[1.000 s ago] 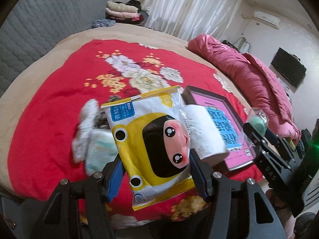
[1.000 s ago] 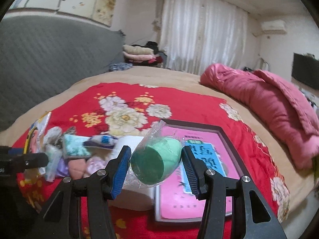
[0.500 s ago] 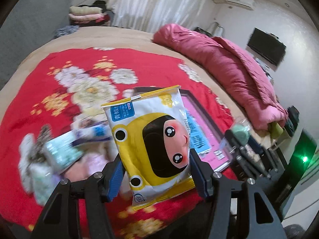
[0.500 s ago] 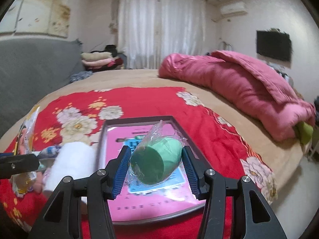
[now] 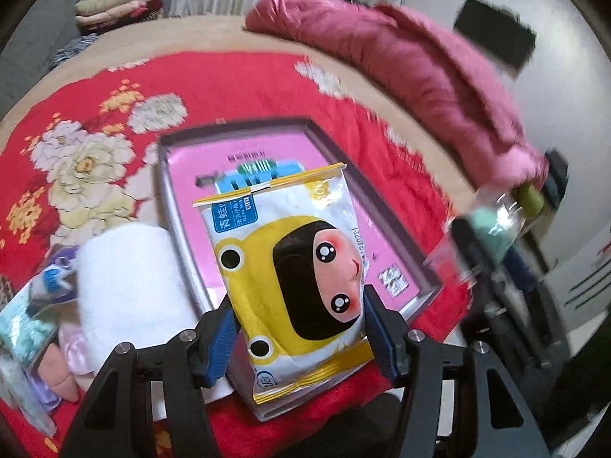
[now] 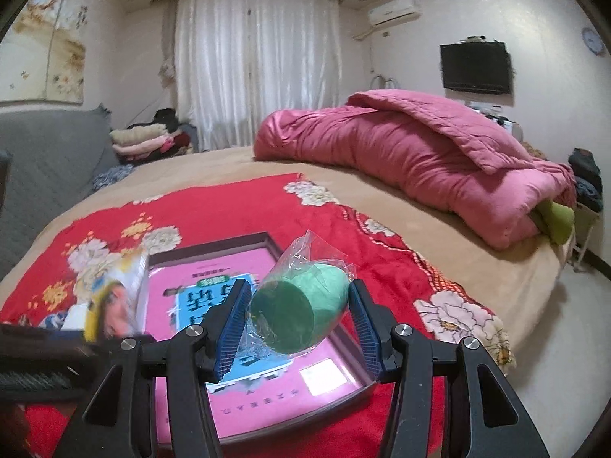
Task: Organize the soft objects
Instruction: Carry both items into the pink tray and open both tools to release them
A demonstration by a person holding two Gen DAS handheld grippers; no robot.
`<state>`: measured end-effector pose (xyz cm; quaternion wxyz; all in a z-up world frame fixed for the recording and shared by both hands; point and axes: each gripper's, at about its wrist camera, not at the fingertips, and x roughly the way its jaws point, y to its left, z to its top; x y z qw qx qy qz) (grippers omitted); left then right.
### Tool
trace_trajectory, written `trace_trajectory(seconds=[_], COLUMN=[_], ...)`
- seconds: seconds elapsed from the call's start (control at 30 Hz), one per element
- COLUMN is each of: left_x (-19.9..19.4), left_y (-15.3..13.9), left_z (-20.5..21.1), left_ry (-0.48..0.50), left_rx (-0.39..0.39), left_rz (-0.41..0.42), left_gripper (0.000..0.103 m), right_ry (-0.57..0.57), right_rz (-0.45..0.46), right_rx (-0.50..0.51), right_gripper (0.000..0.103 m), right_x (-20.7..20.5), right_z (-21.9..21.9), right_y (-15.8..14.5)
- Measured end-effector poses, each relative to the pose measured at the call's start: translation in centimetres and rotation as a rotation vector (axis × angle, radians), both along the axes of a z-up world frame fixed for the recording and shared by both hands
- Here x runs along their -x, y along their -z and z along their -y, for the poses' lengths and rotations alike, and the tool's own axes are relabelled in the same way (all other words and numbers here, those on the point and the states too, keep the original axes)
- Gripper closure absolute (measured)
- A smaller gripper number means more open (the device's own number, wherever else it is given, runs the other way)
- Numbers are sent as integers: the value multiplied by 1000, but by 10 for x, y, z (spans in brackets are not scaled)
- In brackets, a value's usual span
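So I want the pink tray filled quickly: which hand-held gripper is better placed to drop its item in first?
Probably the left hand-held gripper: its wipes pack hangs over the pink tray. The right hand-held gripper holds the bagged green sponge nearer the tray's right edge.

The wipes packet [image 5: 294,267] is glossy printed plastic film, crinkled along its sealed top edge. The green sponge [image 6: 305,313] looks soft and matt inside a clear, shiny, wrinkled plastic bag [image 6: 305,252]. The tray [image 5: 183,206] has a smooth, dull grey rim and a glossy pink printed bottom. At its 9 o'clock a white towel roll [image 5: 126,290] looks fluffy and matt. The red blanket [image 6: 236,206] is plush, fleecy cloth; the pink quilt [image 6: 412,152] is stitched cloth with a slight sheen. Gripper pads [image 6: 235,316] are ribbed blue rubber on matt black plastic fingers with shiny metal screws [image 6: 401,330].
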<state>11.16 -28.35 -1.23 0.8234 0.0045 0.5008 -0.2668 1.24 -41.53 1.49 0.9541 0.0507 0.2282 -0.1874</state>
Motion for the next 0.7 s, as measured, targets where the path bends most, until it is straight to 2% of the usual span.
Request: trace_trajectory(seconds=[0.17,0.3,0.37,0.5,0.7], left_x=[-4,2,2,5,8], left_y=[26,38,41,50,54], left_z=[19,32,36,47,49], left_ry=[38,88,98,149,166], left_rx=[-79,-180,-204,-302,-318], left_rz=[-64,-30,-29,1,15], left_gripper=[43,43,43,42,42], right_ry=[57,65,57,17,-60], right_rz=[16,-1,-20,-69,-176], right_rx=[-22,-32,-52,-73,-90], right_gripper=[48,48,48,48,48], right_x=[4,3,-1,-13,-34], right_z=[17,23,27,29,21], right_y=[1,6,9,19,36])
